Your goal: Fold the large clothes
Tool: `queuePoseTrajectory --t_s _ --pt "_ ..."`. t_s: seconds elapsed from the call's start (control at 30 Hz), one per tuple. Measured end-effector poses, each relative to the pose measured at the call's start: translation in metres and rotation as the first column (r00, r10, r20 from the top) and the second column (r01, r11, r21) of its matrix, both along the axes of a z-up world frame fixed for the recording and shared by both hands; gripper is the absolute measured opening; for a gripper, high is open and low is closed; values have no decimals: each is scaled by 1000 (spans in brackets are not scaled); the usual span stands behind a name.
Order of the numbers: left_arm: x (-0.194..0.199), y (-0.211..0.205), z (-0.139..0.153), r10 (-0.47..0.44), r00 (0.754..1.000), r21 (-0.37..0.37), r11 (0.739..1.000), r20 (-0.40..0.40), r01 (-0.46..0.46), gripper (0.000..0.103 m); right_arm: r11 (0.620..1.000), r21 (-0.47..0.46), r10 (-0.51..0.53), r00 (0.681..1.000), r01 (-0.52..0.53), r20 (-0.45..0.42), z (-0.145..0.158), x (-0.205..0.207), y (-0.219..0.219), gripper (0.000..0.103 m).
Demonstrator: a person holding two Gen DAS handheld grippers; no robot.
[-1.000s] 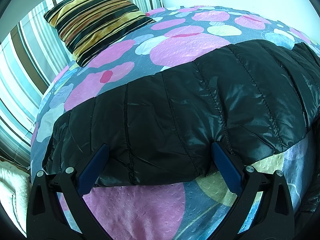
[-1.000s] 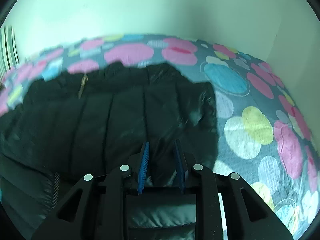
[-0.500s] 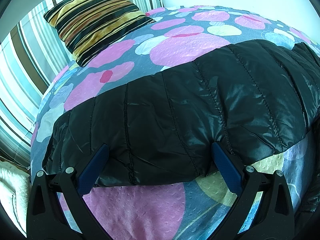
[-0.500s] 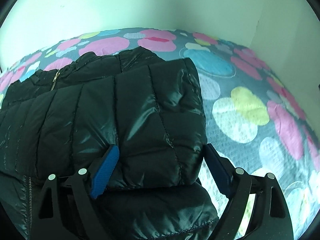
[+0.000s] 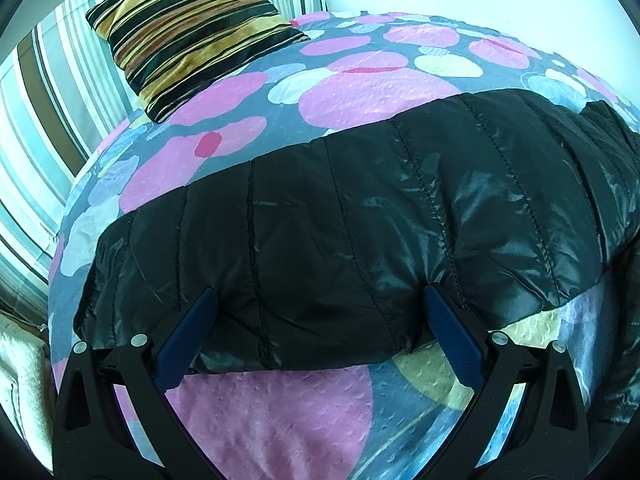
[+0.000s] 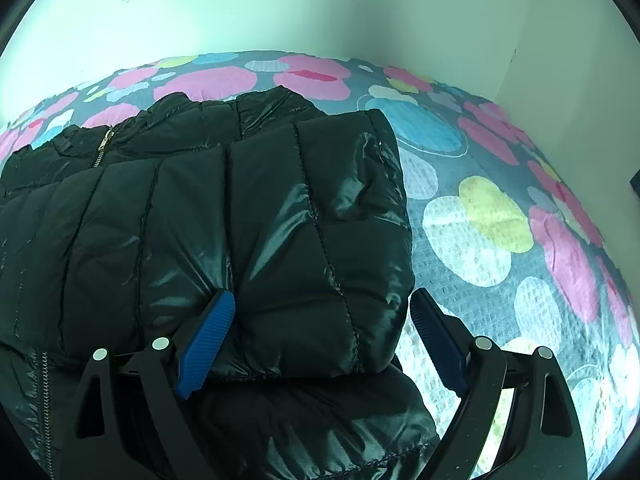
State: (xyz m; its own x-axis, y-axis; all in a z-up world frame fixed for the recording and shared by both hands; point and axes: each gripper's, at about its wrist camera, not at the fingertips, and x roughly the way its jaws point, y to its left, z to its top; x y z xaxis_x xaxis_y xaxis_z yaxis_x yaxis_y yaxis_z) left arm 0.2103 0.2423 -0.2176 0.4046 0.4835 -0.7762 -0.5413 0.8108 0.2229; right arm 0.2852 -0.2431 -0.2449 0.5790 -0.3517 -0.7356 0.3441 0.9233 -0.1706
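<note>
A black quilted puffer jacket [image 5: 360,208] lies folded on the bed; it also shows in the right wrist view [image 6: 224,216] with a brass zipper near its collar. My left gripper [image 5: 320,300] is open, its blue pads on either side of the jacket's near folded edge, holding nothing. My right gripper [image 6: 322,300] is open too, its pads astride the folded-over flap at the jacket's right end, with a lower layer of the jacket under it.
The bed cover [image 5: 280,412] is grey with pink, blue and yellow circles; it also shows in the right wrist view [image 6: 500,220]. A striped brown and gold cushion [image 5: 188,28] lies at the far left. Striped curtains [image 5: 36,92] hang left. White walls [image 6: 320,8] border the bed.
My right gripper, shut a second ago with the view blurred, has opened wide and the folded flap now lies still between its pads. The left gripper has not moved.
</note>
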Motion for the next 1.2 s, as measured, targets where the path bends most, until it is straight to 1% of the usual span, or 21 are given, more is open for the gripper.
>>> queuePoseTrajectory --t_s 0.1,0.13,0.27,0.33,0.47,0.53,0.57,0.6,0.63,0.7,0.77,0.8,0.83,0.87,0.9,1.03,1.1,1.13,1.2 --pt "-11 -4 6 -15 1000 21 1000 -2 15 101 1000 -11 -1 1000 1 0 1 0 1 88" --pt "-17 -4 9 -18 1000 17 1000 2 18 101 1000 -11 -1 1000 1 1 1 0 1 88" --pt "-48 4 22 -30 999 -41 999 40 32 101 1000 -9 -1 1000 1 1 0 0 2 88" --pt "-69 17 28 -6 998 -73 997 64 11 101 1000 -10 0 1000 0 1 1 0 1 88" --pt "-106 57 33 90 991 -139 987 95 -77 101 1000 -10 1 1000 -1 1 0 -1 1 88" --pt "-117 77 34 126 987 -162 981 99 -109 101 1000 -13 1 1000 -1 1 0 -1 1 88" --pt "-121 86 35 145 984 -161 979 102 -128 101 1000 -15 1 1000 -1 2 1 -1 1 88" --pt "-125 96 37 173 979 -160 975 110 -155 101 1000 -16 0 1000 0 2 2 -1 1 88" --pt "-127 104 38 194 973 -176 969 122 -172 101 1000 -18 -1 1000 1 3 2 -1 1 88" --pt "-132 117 39 224 963 -239 953 151 -184 101 1000 -21 -2 1000 2 3 3 0 1 88" --pt "-133 131 34 242 955 -356 919 174 -168 101 1000 -25 -4 1000 4 3 4 1 0 89" --pt "-131 133 32 242 954 -391 907 178 -157 101 1000 -27 -5 1000 5 3 4 1 0 89" --pt "-130 135 28 237 954 -439 888 186 -135 101 1000 -30 -7 1000 7 3 3 0 2 89" --pt "-128 134 27 235 953 -460 879 192 -124 101 999 -33 -7 1000 7 4 3 1 2 89" --pt "-127 132 25 232 953 -465 877 196 -118 101 999 -35 -8 1000 8 4 3 1 1 89" --pt "-111 131 18 211 959 -456 884 190 -104 101 999 -43 -11 1000 12 4 3 1 3 89" --pt "-104 138 14 232 953 -458 880 195 -121 101 999 -44 -12 1000 12 5 3 1 2 89" --pt "-102 141 14 243 949 -462 878 202 -126 100 999 -44 -12 1000 12 5 3 1 3 89" --pt "-98 147 14 277 940 -461 873 201 -159 91 999 -44 -13 1000 13 5 3 1 3 89"
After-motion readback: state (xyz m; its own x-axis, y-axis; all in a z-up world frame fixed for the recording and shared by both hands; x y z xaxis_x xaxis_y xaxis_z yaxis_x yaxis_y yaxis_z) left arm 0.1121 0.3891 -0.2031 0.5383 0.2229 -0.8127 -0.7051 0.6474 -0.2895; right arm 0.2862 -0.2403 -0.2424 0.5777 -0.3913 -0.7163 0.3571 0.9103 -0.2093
